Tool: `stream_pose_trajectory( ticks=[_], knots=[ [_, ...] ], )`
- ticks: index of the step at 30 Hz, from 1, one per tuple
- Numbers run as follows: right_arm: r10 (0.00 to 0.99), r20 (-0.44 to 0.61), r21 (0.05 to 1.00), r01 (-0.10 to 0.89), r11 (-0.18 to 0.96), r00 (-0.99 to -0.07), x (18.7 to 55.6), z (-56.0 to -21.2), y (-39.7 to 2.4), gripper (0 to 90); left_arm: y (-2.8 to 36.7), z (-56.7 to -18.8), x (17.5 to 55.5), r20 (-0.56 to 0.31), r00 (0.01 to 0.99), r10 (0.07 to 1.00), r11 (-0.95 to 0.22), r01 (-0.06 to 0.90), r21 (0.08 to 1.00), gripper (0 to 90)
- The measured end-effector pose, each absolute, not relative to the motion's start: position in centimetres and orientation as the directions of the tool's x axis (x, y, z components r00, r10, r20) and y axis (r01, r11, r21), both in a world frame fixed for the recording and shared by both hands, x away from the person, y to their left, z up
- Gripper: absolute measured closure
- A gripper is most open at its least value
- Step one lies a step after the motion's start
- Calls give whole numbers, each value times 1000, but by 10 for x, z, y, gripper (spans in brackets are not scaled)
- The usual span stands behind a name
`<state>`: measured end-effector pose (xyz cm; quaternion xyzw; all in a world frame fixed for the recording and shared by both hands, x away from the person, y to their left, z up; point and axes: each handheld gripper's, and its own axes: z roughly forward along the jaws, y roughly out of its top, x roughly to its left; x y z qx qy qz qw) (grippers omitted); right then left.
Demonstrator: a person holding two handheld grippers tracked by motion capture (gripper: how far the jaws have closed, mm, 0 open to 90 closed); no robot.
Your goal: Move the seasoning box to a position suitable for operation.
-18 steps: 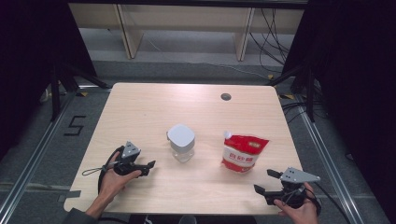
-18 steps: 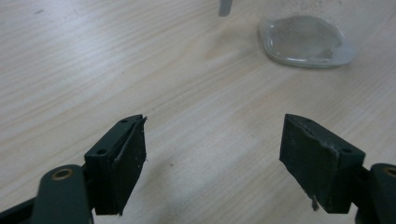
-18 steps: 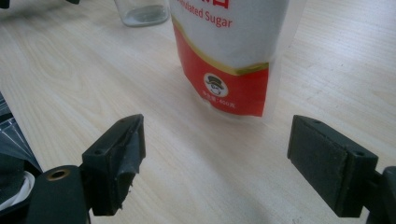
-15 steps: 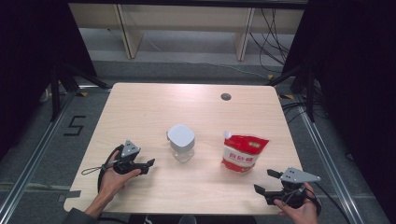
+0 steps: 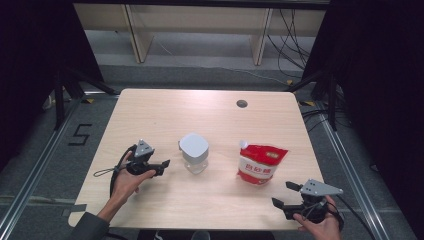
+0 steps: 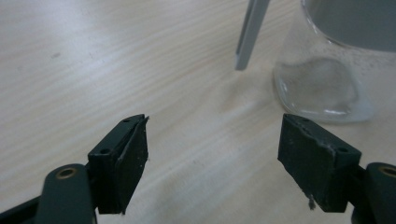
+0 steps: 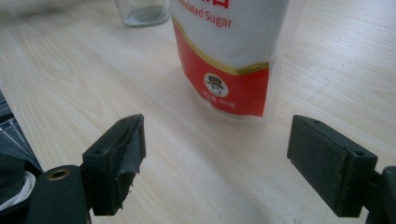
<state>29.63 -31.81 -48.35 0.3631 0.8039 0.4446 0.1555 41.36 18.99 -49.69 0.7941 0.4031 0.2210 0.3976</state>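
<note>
On the pale wood-grain table (image 5: 210, 195), 2 things stand between the 2 hand-held grippers: a clear glass jar with a rounded-square grey lid (image 5: 194, 153) and a glossy red-and-white stand-up pouch of sugar with a white spout (image 5: 260, 163).

The jar's glass is smooth and thick at the base; seen from the left gripper view, its bottom (image 6: 322, 88) sits ahead and to the right of the jaws, just beyond the right jaw's tip, and looks nearly empty, with only a cloudy film or a few grains inside. A thin grey strip (image 6: 250, 32) reaches down ahead of the jaws, left of the jar.

The pouch is soft plastic, white above and red below, with a gold line between and a small round emblem; in the right gripper view it stands upright (image 7: 233, 56) straight ahead of the jaws, a little to the right of their middle and clear of both. What it holds cannot be seen through the film.

The left gripper (image 5: 162, 166) lies low over the table in the person's left hand (image 5: 125, 181), pointing toward the jar, its jaws wide apart with only bare wood between them. The right gripper (image 5: 285, 194), in the right hand (image 5: 320, 225) at the table's near edge, points toward the pouch, its matte black jaws also spread wide and holding nothing.
</note>
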Motion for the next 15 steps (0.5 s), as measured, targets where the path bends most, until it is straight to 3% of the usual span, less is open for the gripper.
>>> stream_pose_trajectory(
  ticks=[8,15],
  knots=[
    [727,86,827,456,330,-681,296,-484,-317,204,174,-493,438,58,650,757,-408,402,820,415],
    [724,87,828,454,330,-684,296,-484,-318,205,163,-495,451,40,669,742,-375,366,852,525]
  ],
)
